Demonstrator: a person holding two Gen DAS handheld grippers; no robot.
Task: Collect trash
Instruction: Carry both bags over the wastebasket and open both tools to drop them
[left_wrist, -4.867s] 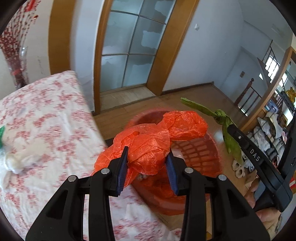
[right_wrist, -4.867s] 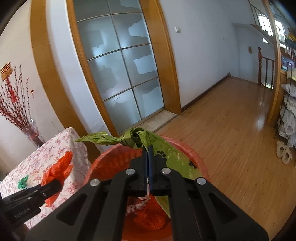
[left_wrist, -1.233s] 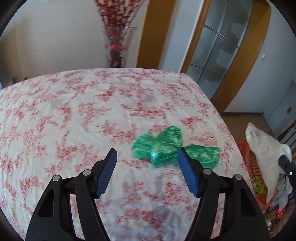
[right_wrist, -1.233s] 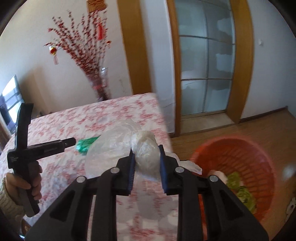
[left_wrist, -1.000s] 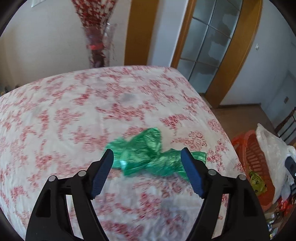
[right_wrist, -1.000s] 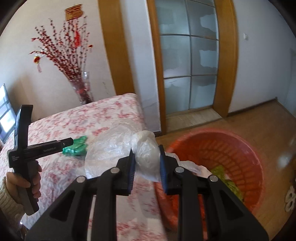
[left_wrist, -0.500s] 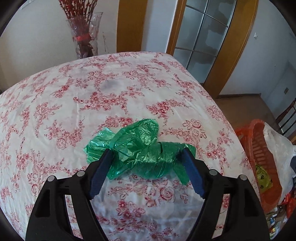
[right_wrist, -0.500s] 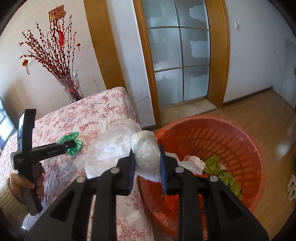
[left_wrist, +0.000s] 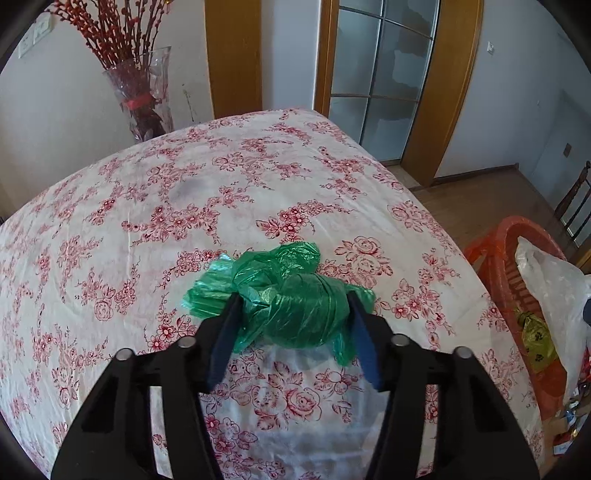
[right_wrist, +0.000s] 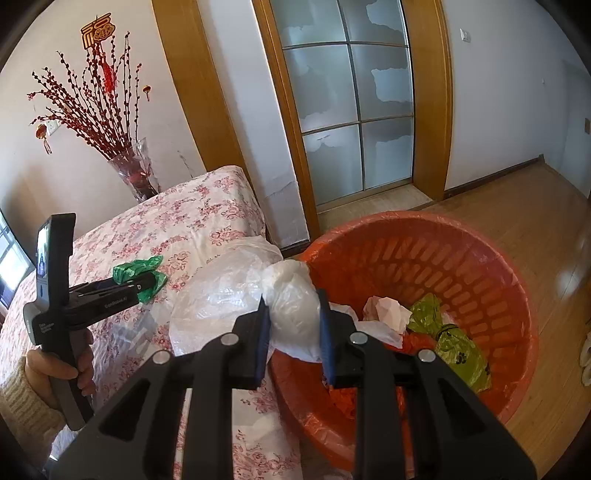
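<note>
A crumpled green plastic bag (left_wrist: 284, 295) lies on the floral tablecloth (left_wrist: 184, 206). My left gripper (left_wrist: 293, 328) has its jaws on either side of the bag, touching it. From the right wrist view the left gripper (right_wrist: 144, 284) sits at the green bag (right_wrist: 136, 271). My right gripper (right_wrist: 293, 325) is shut on a clear white plastic bag (right_wrist: 255, 295) and holds it at the near rim of the orange basket (right_wrist: 461, 258). The basket holds an olive-green bag (right_wrist: 447, 336), white paper and orange plastic.
A glass vase with red branches (left_wrist: 142, 99) stands at the table's far edge. A glass door with wooden frame (right_wrist: 354, 110) is behind the table. The basket (left_wrist: 517, 266) stands on the wooden floor (right_wrist: 535, 206) right of the table.
My left gripper has come down over the green bag and narrowed its jaws around it. My right gripper has carried the white bag from above the table to the basket's rim.
</note>
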